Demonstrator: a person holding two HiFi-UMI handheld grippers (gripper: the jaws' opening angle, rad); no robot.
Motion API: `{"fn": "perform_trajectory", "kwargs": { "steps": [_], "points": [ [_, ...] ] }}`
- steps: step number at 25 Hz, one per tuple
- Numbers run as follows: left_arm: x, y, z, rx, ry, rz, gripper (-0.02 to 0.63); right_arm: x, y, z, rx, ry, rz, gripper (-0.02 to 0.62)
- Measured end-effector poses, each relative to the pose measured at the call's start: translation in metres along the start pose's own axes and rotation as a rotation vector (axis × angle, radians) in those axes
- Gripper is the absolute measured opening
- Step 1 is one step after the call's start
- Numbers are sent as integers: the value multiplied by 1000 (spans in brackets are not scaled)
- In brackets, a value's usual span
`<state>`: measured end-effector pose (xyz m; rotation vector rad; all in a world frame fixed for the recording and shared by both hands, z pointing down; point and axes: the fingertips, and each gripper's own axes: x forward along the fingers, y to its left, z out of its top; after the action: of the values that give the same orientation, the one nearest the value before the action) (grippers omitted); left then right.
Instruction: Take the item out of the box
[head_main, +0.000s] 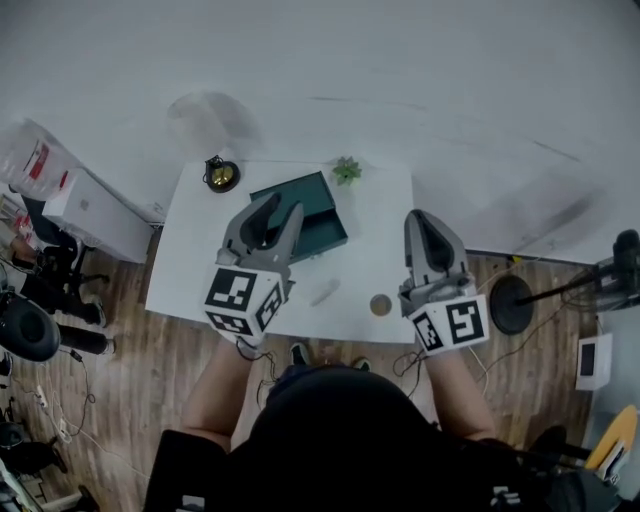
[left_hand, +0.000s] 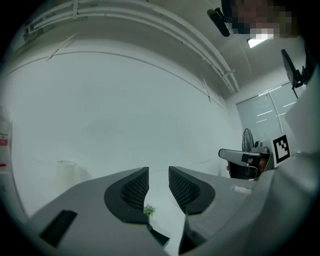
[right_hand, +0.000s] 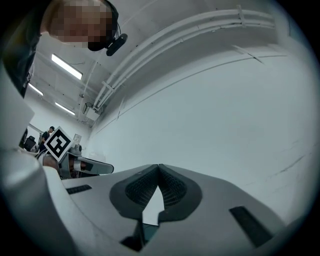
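Observation:
A dark green box lies on the white table, its lid side facing up; what is inside is hidden. My left gripper hangs high above the box's left part, its jaws apart with nothing between them. In the left gripper view the left gripper frames a strip of table and a corner of the box. My right gripper is held above the table's right edge, shut and empty. The right gripper view shows the right gripper with its pads touching at the tips.
A small green plant stands at the table's far edge by the box. A round dark and gold object sits at the far left corner. A small pale item and a brown disc lie near the front edge. White cabinets stand to the left.

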<state>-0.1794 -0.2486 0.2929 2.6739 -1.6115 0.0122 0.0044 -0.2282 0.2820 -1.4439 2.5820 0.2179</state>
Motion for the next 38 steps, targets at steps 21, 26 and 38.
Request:
{"fn": "perform_trajectory", "kwargs": {
  "steps": [21, 26, 38],
  "points": [
    [7, -1, 10, -25, -57, 64, 104, 5, -20, -8, 9, 12, 23, 5],
    [10, -1, 7, -24, -48, 75, 103, 6, -23, -10, 21, 9, 38, 5],
    [15, -8, 0, -24, -24, 104, 101, 5, -32, -14, 28, 11, 67, 4]
  ]
}}
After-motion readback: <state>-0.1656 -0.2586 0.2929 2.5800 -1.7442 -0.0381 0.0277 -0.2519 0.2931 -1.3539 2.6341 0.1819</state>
